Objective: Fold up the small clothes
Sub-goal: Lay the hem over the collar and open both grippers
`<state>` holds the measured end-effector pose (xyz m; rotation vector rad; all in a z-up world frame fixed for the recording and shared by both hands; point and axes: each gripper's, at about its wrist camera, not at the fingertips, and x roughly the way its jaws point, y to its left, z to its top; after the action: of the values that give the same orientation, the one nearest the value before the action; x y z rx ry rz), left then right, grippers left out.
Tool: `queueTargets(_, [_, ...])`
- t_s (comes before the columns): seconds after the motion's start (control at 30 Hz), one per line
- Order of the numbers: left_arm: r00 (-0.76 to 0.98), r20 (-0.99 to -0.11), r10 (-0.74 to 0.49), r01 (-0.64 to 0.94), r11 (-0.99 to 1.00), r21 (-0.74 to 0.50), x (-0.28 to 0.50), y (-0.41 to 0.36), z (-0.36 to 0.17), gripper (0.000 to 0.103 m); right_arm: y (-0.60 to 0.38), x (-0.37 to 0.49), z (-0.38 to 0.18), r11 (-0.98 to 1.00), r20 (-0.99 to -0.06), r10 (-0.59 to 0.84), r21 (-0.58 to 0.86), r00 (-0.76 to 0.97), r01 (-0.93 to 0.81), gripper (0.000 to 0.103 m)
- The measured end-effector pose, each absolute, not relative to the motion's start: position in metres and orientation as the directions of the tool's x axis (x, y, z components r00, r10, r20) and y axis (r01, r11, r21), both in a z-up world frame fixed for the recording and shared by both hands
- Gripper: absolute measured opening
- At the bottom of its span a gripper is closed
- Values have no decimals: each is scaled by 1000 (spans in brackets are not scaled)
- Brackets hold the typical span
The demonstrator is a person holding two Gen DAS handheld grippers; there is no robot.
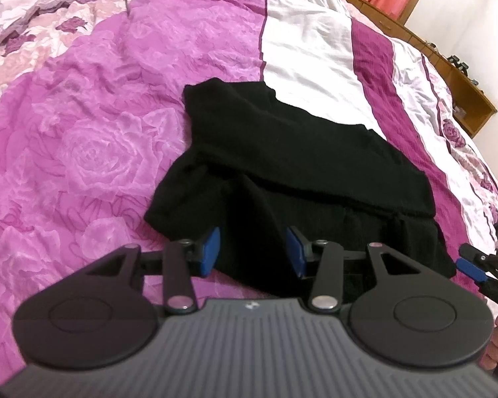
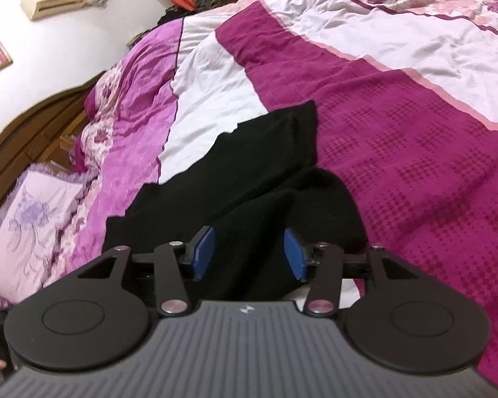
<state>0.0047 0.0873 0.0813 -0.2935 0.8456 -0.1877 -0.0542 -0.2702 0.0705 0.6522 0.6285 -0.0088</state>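
Note:
A small black garment (image 1: 282,165) lies partly folded on a pink and magenta bedspread (image 1: 99,139), its upper layer doubled over the lower one. My left gripper (image 1: 254,250) hovers over the garment's near edge, its blue pads apart and black cloth showing in the gap without being pressed. In the right wrist view the same garment (image 2: 249,172) runs from the white stripe down to my right gripper (image 2: 250,253), which is open with a ridge of black cloth loose between its pads. A blue pad (image 1: 470,268) of the right gripper shows at the left wrist view's right edge.
The bedspread (image 2: 398,139) has white and dark magenta stripes and many wrinkles. A floral pillow (image 2: 33,222) lies at the left. A wooden headboard shelf (image 1: 464,89) borders the bed's far side. A person's hand (image 1: 496,341) grips the handle.

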Motion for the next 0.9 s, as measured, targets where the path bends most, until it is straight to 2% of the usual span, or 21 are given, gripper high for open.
queueTargets(0.17, [627, -708, -325, 71, 929, -364, 3, 80, 80, 47, -263, -47, 71, 816, -560, 209, 551, 802, 173, 58])
queueTargets(0.3, [627, -712, -316, 82, 936, -343, 3, 71, 78, 56, -255, -43, 71, 811, -556, 236, 565, 797, 154, 63])
queueTargets(0.6, [595, -734, -327, 85, 934, -348, 4, 59, 66, 56, -221, -23, 64, 842, -591, 278, 530, 757, 104, 70])
queueTargets(0.9, [599, -707, -375, 89, 909, -407, 14, 57, 70, 56, -224, 1, 81, 881, -580, 205, 461, 788, 110, 72])
